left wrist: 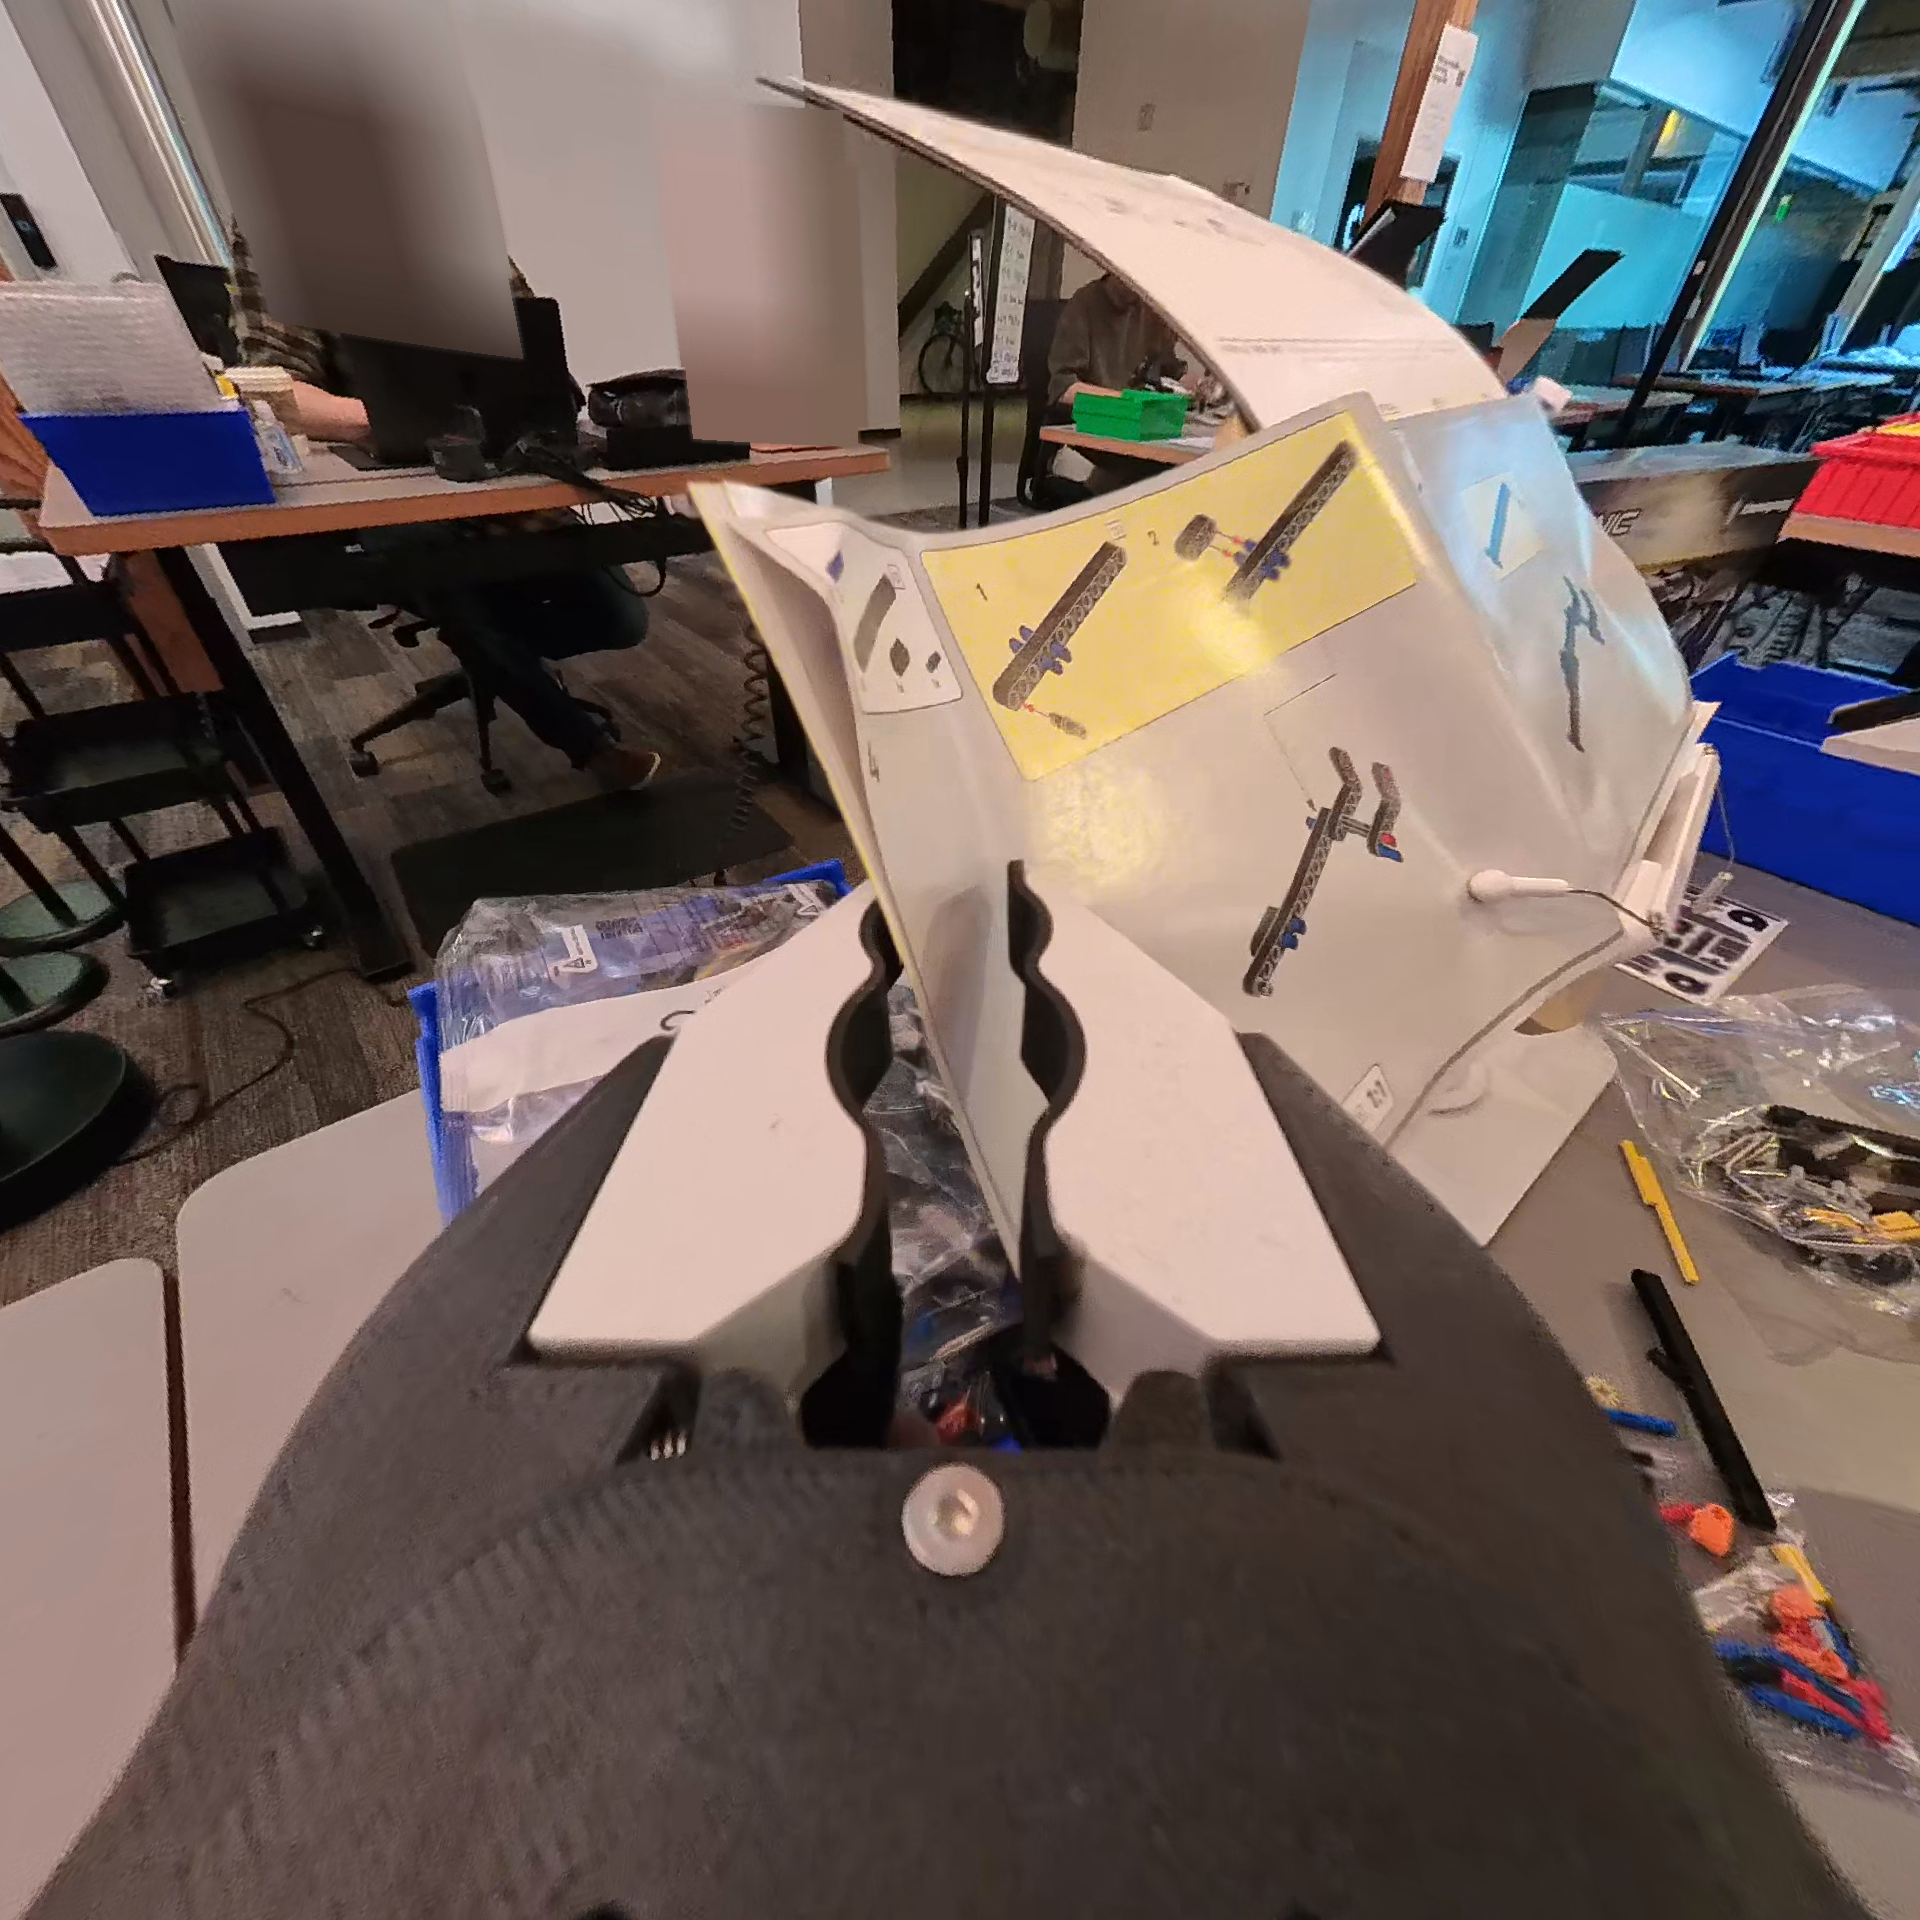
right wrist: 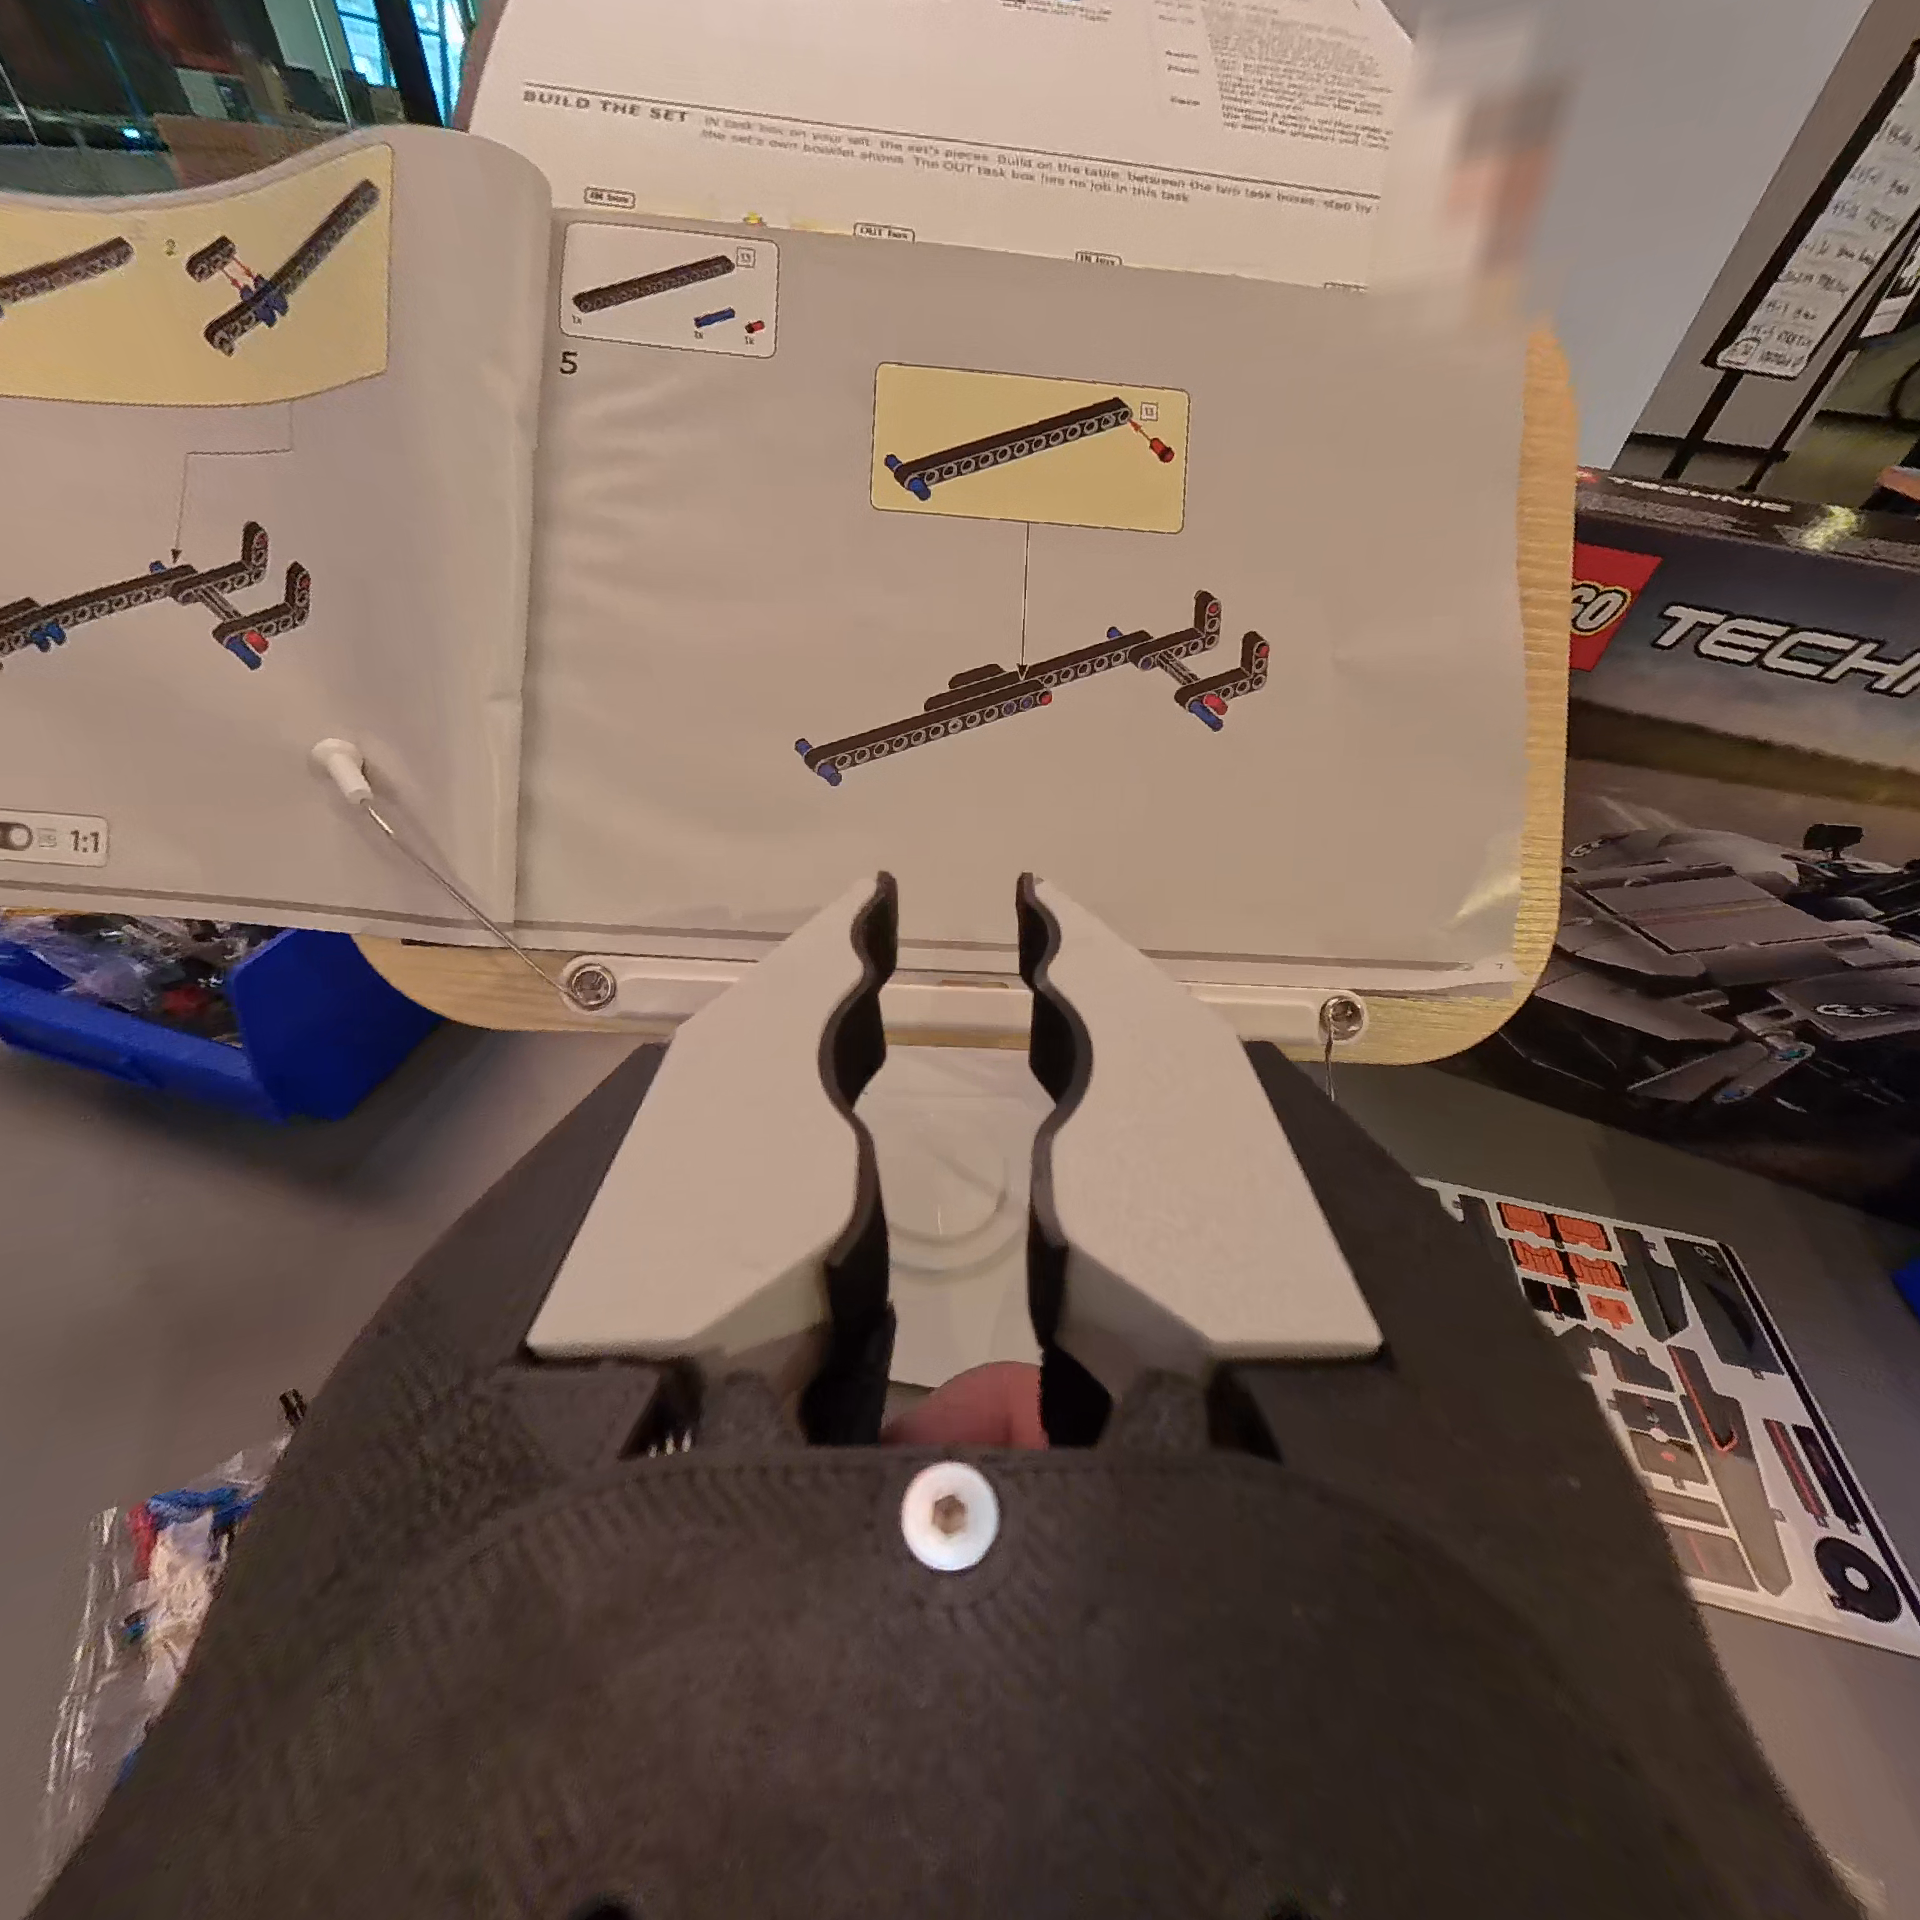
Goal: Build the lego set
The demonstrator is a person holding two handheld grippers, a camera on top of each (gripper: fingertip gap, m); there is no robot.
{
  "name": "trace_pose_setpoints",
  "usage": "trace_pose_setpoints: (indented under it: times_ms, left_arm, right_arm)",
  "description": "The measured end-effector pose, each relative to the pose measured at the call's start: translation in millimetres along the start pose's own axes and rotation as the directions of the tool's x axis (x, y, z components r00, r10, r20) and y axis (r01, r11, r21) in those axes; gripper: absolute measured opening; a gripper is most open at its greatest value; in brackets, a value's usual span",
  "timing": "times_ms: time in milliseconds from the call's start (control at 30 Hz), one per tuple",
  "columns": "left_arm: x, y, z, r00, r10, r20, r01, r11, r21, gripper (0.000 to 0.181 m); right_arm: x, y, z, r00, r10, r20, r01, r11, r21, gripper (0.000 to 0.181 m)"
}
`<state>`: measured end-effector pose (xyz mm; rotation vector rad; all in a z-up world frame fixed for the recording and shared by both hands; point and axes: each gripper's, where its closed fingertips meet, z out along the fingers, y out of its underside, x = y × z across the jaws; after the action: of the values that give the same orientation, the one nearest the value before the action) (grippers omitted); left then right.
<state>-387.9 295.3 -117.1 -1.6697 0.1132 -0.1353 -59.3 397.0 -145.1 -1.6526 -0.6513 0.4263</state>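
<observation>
Instruction booklet (right wrist: 1018,644) stood open on a wood-edged stand (right wrist: 1543,665) at the back of the grey surface (right wrist: 260,1226), showing diagram steps with black beams and blue and red pins. A wire page holder (right wrist: 343,774) pinned the left page. In the left wrist view the left page (left wrist: 1122,748) was curled and lifted, its lower corner running down between the left gripper (left wrist: 951,894) fingers. Gap between those fingers was narrow; cannot tell whether they actually clamped the paper. Right gripper (right wrist: 956,894) faced the right page, fingers slightly apart, nothing between them.

A printed sheet (right wrist: 935,114) stood behind the booklet. Set box (right wrist: 1745,790) lay right of the stand, touching or just beside it. Sticker sheet (right wrist: 1704,1423) lay flat in front of the box.

Blue bin (right wrist: 312,1018) left of the stand held sealed bags of parts (left wrist: 623,956). An opened clear bag (left wrist: 1808,1143) with black and yellow parts lay on the surface right of the stand base. A long black beam (left wrist: 1699,1392) and a yellow stick (left wrist: 1662,1210) lay loose nearby, with a pile of small orange, blue and red pieces (left wrist: 1797,1652) nearer the edge.

Open surface was in front of the stand base.
</observation>
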Motion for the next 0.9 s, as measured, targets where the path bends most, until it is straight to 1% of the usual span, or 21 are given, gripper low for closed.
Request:
trace_pose_setpoints:
  times_ms: [100, 200, 300, 467, 567, 633, 667, 700, 733, 767, 800, 833, 867, 900]
  left_arm:
    - [4.3, 3.8, -3.8, 1.000, -0.004, -0.008, 0.004, 1.000, -0.001, 0.018]
    - [5.8, 9.6, -6.1, 1.000, -0.008, -0.013, 0.008, 1.000, -0.004, 0.015]
    - [1.9, 14.3, -8.4, 1.000, -0.026, 0.002, 0.026, 1.000, -0.002, 0.018]
    - [4.2, 15.9, -15.4, 1.000, -0.026, 0.016, 0.026, 0.999, 0.020, 0.023]
    - [1.0, 21.2, -21.4, 0.996, 0.009, 0.092, -0.006, 1.000, -0.030, 0.032]
    - [1.5, 17.9, -28.4, 0.990, 0.027, 0.136, -0.023, 0.999, -0.030, 0.036]
    - [-0.5, 15.9, -33.1, 0.986, 0.022, 0.166, -0.018, 0.999, -0.027, 0.043]
    - [-1.1, 11.2, -38.7, 0.982, 0.018, 0.190, -0.017, 1.000, -0.008, 0.048]
    - [-0.3, 6.2, -44.4, 0.978, 0.016, 0.209, -0.020, 1.000, 0.015, 0.048]
    - [2.1, 2.9, -49.0, 0.974, 0.014, 0.225, -0.021, 0.999, 0.029, 0.049]
    - [10.4, 2.2, -50.9, 0.977, 0.022, 0.212, -0.028, 0.999, 0.027, 0.051]
    - [24.7, 5.8, -50.3, 0.985, 0.042, 0.169, -0.041, 0.999, -0.007, 0.047]
    - [37.0, 10.4, -50.0, 0.986, 0.072, 0.149, -0.065, 0.997, -0.046, 0.041]
    - [48.0, 13.2, -49.8, 0.984, 0.109, 0.143, -0.100, 0.993, -0.068, 0.039]
  right_arm:
    - [-3.3, 3.5, -3.1, 1.000, -0.014, 0.017, 0.014, 1.000, -0.001, 0.027]
    - [-6.0, 6.8, -6.6, 0.999, -0.035, 0.029, 0.035, 0.999, 0.003, 0.028]
    - [-9.3, 8.3, -9.3, 0.997, -0.066, 0.051, 0.066, 0.998, -0.001, 0.032]
    - [-1.3, 2.2, -18.6, 0.991, -0.109, 0.077, 0.108, 0.994, 0.020, 0.038]
    - [4.7, 1.3, -25.7, 0.988, -0.122, 0.096, 0.120, 0.992, 0.024, 0.041]
    - [10.0, 0.7, -33.0, 0.987, -0.135, 0.089, 0.132, 0.991, 0.036, 0.041]
    - [11.5, 1.8, -36.9, 0.987, -0.132, 0.094, 0.130, 0.991, 0.034, 0.041]
    - [13.0, 3.2, -41.1, 0.986, -0.132, 0.098, 0.129, 0.991, 0.034, 0.042]
    - [14.9, 4.9, -45.1, 0.986, -0.137, 0.100, 0.134, 0.990, 0.033, 0.042]
    - [17.3, 7.3, -48.9, 0.984, -0.147, 0.099, 0.145, 0.989, 0.031, 0.042]
    - [20.7, 8.9, -52.7, 0.983, -0.154, 0.096, 0.152, 0.988, 0.030, 0.042]
    - [25.2, 9.3, -56.4, 0.985, -0.149, 0.091, 0.147, 0.989, 0.029, 0.042]
    - [29.0, 9.9, -60.1, 0.986, -0.136, 0.092, 0.134, 0.991, 0.026, 0.043]
    - [32.3, 10.6, -63.8, 0.988, -0.123, 0.095, 0.121, 0.992, 0.022, 0.043]
